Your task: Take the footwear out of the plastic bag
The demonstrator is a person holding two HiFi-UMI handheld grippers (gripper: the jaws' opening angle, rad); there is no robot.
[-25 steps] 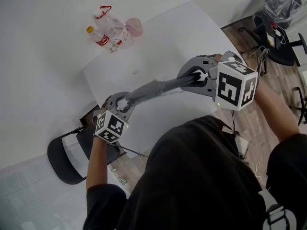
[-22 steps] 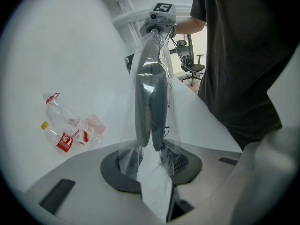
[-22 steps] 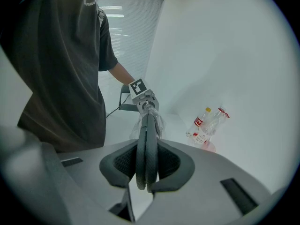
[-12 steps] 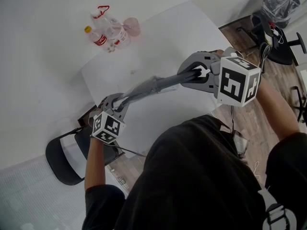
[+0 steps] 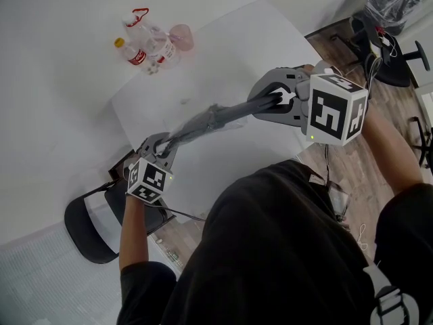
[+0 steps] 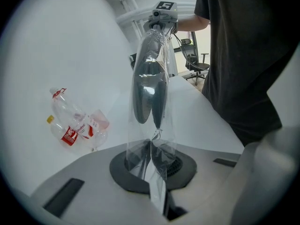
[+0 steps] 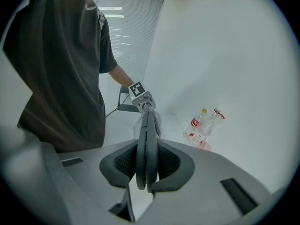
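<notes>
I record a white table (image 5: 223, 53) in front of me. Beyond its far left edge, on a white surface, lies a cluster of clear plastic bottles (image 5: 150, 40). One bottle (image 5: 130, 51) has a yellow cap and a red label. A pinkish clear container (image 5: 183, 37) lies against them. A black chair (image 5: 88, 225) stands near the table's left corner. To my right, on the wooden floor (image 5: 399, 114), stands a black office chair (image 5: 389, 53), with a bag-lined bin (image 5: 392, 5) just beyond it.

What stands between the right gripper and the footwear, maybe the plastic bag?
Nothing visible does. The right gripper is shut directly on the bare end of the footwear; the plastic bag covers only its far end, where the left gripper pinches it.
</notes>
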